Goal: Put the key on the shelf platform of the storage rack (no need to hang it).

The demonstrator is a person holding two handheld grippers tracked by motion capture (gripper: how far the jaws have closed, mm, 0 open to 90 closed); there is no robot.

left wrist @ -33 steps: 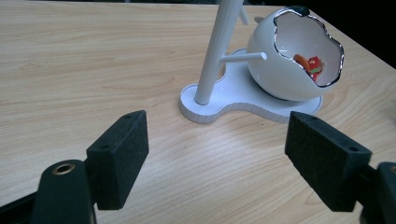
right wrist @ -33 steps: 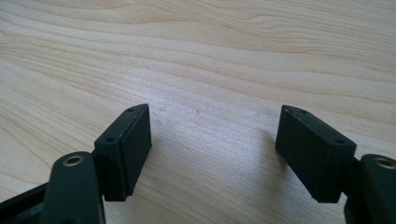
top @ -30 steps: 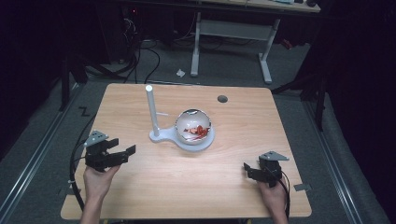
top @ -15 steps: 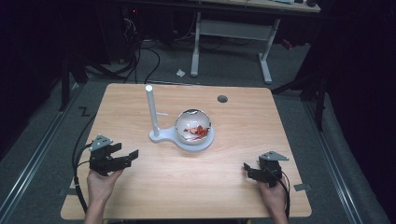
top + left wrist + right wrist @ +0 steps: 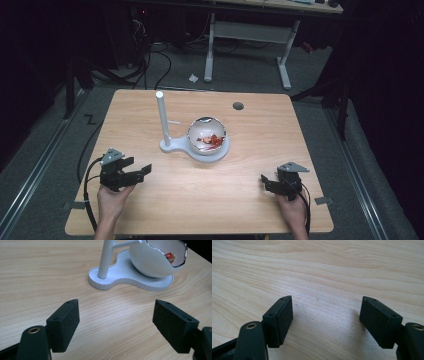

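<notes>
Wooden table [image 5: 200, 200]: left tool [image 5: 137, 175] has slid nearer the person, jaws apart; right tool [image 5: 267, 184] unmoved, apart.

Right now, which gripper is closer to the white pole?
Left. The left gripper sits below the white pole, slightly to its left, jaws open toward its base. The right gripper is far across the table, near the right edge.

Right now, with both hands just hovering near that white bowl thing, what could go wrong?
1. The bowl sits tilted on its white stand; a careless nudge might roll it off or spill the red bits inside.
2. The thin post stands between the left gripper and the bowl, so a straight reach could knock it.
3. The right gripper, jaws open, is low over the table and might scrape it.
</notes>
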